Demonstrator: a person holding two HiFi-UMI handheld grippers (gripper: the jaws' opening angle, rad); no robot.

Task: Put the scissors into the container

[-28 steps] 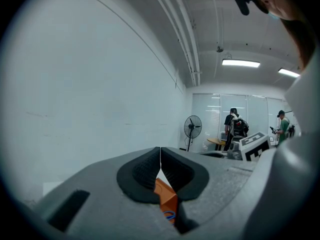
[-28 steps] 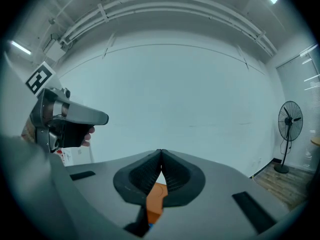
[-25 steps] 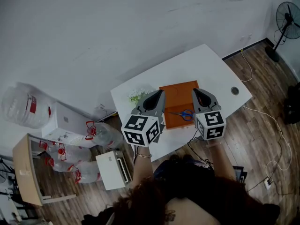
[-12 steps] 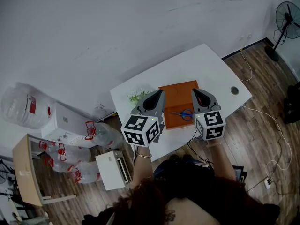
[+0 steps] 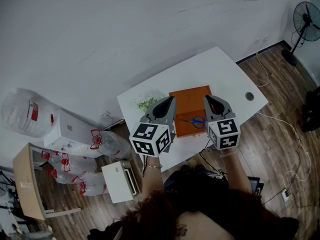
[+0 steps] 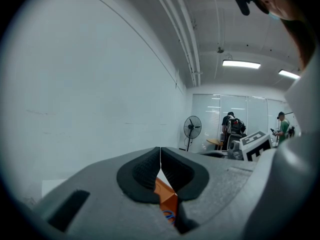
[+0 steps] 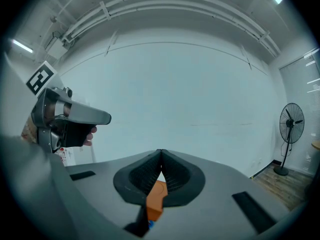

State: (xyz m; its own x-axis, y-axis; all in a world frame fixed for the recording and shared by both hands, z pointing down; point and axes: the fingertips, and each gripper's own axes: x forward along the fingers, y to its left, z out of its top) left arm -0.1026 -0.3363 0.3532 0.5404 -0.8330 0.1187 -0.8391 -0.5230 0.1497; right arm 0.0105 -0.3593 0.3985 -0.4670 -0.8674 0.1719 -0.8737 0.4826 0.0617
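- Jaws of the left gripper (image 6: 160, 150) are together, the dark ribbed pads meeting at their tips with nothing clamped between them
- Jaws of the right gripper (image 7: 160, 153) are likewise closed tip to tip and empty
- Under each closed pair a small gap shows a piece of the orange container (image 5: 189, 101), which lies below and ahead of the jaws; a bit of blue handle shows at the bottom of that gap in both gripper views
- The scissors (image 5: 196, 121), blue-handled, lie flat on the near part of the container, lower than both grippers and between them, closer to the right jaws than to the left; neither gripper touches them
- In the head view the two grippers are held side by side and apart, both pointing away from the person
- Each marker cube (image 5: 150, 139) is at the person's end of its gripper
- The container rests on a white table (image 5: 225, 66) that reaches out ahead of both pairs of jaws
- A small green plant (image 5: 146, 102) stands on the table just left of the left jaws
- A round hole (image 5: 249, 96) in the tabletop lies to the right of the right jaws
- Beyond the jaws is a plain white wall (image 7: 175, 84)
- A standing fan (image 5: 306, 21) is on the wooden floor (image 5: 280, 149), far off to the right
- The right gripper view shows the left gripper off to its left, with a hand (image 7: 89, 132) around its handle
- Large water bottles (image 5: 22, 111) lie well away to the left of the left gripper
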